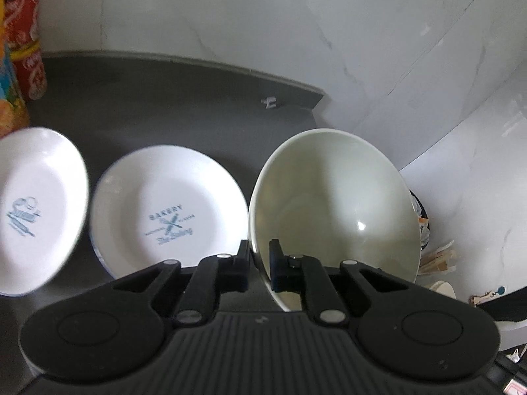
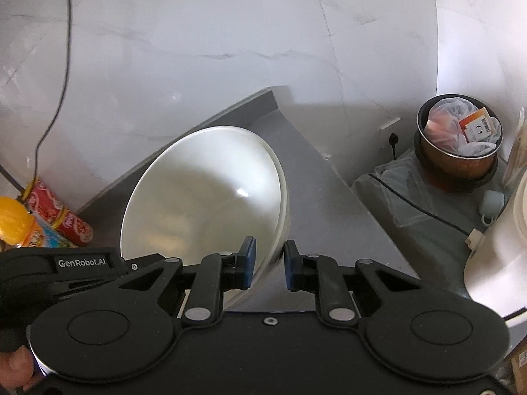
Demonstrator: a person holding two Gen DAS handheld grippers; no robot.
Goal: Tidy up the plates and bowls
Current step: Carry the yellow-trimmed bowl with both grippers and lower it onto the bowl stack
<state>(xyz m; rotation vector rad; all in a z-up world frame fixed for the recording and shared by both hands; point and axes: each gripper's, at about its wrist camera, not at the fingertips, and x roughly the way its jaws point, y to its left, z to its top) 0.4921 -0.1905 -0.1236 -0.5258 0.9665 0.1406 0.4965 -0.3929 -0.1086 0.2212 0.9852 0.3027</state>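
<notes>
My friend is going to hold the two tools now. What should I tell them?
Left tool: shut on the rim of the white bowl, which is lifted and tilted.
Right tool: its fingers straddle that same bowl's rim with a gap; whether it grips is unclear.
Two white plates: the Bakery plate lies on the grey counter; the other plate, further left, looks blurred and tilted.
Done: bowl picked up.
Left: set the bowl down, then probably stack the plates.
</notes>
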